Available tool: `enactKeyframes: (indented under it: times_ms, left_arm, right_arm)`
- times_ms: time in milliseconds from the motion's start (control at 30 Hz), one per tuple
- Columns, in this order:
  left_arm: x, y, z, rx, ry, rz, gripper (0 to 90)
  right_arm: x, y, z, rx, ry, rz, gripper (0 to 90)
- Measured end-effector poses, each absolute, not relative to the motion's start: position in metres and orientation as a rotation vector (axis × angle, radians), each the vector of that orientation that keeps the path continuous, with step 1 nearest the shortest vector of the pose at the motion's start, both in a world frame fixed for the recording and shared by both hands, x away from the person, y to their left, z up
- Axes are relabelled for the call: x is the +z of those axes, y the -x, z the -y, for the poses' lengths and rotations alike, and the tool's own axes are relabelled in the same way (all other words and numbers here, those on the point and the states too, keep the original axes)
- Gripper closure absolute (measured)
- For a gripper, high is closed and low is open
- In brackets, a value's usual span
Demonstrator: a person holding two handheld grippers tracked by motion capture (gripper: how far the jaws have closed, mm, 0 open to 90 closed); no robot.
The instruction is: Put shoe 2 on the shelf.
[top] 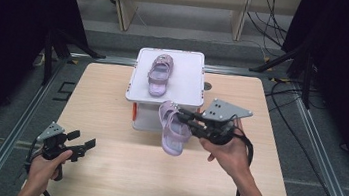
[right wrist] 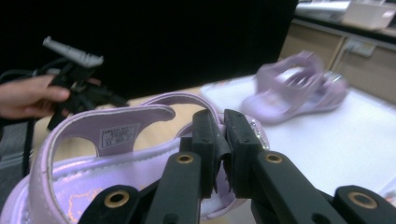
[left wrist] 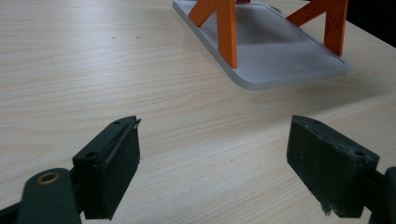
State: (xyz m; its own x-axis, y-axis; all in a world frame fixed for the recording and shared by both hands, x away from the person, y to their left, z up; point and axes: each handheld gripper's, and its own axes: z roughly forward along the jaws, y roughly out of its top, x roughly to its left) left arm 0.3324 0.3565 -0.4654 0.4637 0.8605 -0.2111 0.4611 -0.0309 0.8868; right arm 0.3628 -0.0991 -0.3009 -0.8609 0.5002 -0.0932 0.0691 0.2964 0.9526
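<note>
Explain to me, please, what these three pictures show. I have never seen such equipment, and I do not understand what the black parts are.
A person holds a hand tool with two black jaws in each hand. One camera looks down from above; the other two ride on the tools. On the wooden table stands a white platform on orange legs, with one purple sandal on top. The right gripper is shut on a strap of the second sandal and holds it in the air. The left gripper is open and holds nothing.

The left gripper (top: 77, 145) sits at the lower left of the high view, gripped by the left hand (top: 46, 163), jaws spread wide apart. The right gripper (top: 184, 116), right of centre, points leftward from the right hand (top: 226, 152), jaws pinched nearly together.
</note>
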Motion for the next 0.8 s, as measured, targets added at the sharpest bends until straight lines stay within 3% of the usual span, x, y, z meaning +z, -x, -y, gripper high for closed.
enactKeyframes:
  times_ms: [300, 800]
  left_arm:
    - [-0.466, -0.332, -0.356, 0.474, -1.662, -1.16, 16.7]
    - [-0.465, -0.33, -0.356, 0.477, -1.677, -1.188, 16.7]
  right_arm:
    - [-0.269, -0.393, 0.105, 1.541, -0.51, -2.137, 83.8]
    - [-0.281, -0.472, 0.105, 1.467, -0.561, -2.065, 83.7]
